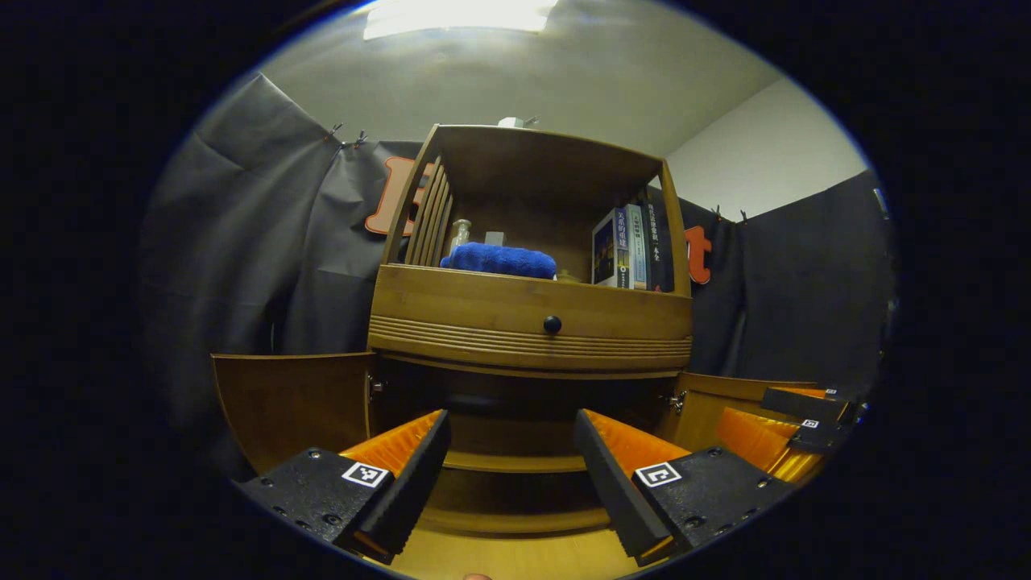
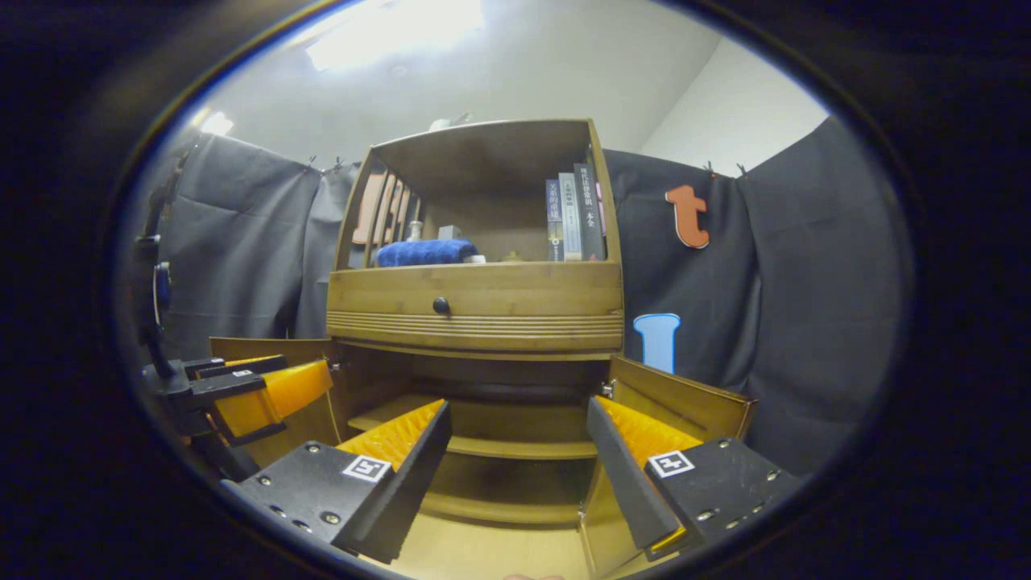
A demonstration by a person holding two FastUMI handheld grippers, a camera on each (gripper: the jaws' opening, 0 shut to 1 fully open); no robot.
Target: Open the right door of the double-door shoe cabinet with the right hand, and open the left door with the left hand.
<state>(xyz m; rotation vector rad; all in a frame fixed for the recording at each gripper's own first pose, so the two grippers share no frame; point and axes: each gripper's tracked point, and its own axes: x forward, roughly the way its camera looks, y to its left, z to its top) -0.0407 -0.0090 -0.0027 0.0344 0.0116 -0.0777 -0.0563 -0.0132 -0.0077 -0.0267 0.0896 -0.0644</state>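
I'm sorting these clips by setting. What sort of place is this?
Probably a staged recording booth, not a lived-in home: black cloth clipped up as walls around one wooden shoe cabinet, with books on its shelf.

Shoe cabinet [image 1: 532,314] smooth varnished wood; towel [image 1: 499,261] fluffy cloth.
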